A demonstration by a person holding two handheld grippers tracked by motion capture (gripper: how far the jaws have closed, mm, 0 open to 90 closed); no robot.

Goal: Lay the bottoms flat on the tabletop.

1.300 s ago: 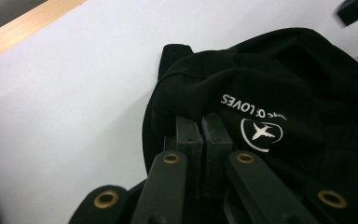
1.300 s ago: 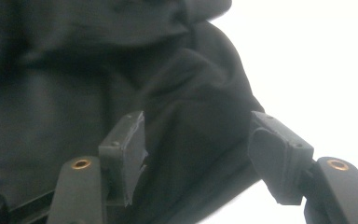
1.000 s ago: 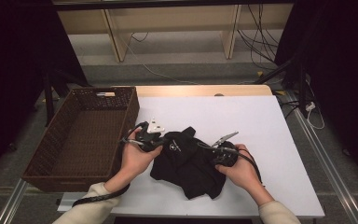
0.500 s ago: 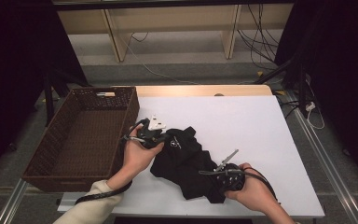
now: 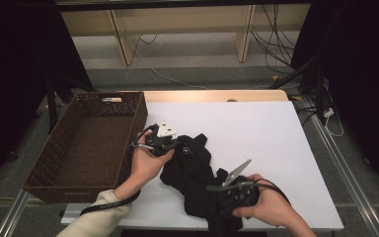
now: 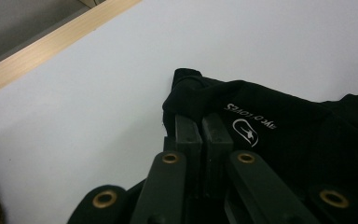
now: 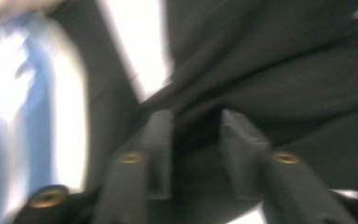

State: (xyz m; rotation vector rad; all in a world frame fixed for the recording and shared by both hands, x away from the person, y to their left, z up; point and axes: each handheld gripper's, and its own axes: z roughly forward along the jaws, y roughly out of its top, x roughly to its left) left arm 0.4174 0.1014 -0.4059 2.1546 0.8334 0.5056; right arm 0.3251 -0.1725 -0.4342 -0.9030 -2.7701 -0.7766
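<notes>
Your left tool [image 5: 175, 146] is clamped on the far corner of the black garment [image 5: 197, 180], near the small white printed logo [image 6: 245, 130]. In the left gripper view the two pads are pressed together with a fold of cloth bunched over their tips. That grip looks like an anchor: it pins one end of the cloth in place beside the wicker basket [image 5: 54, 170] so the rest can be pulled or folded against it.

The garment lies crumpled across the near middle of the white surface [image 5: 276, 133], running from your left tool toward the front edge, where its lower end reaches your right hand.

Your right tool [image 5: 224, 200] sits low at that near end, over the lower part of the cloth. Its jaws have just been opening. In the right gripper view they stand apart with dark cloth lying in the gap and beyond, and the pads do not appear to press on it, though the picture is blurred. So you seem to be between grips there, letting go of one spot to take a better hold.

The basket stands empty just left of your left hand, close enough that the garment likely goes there once folded.
</notes>
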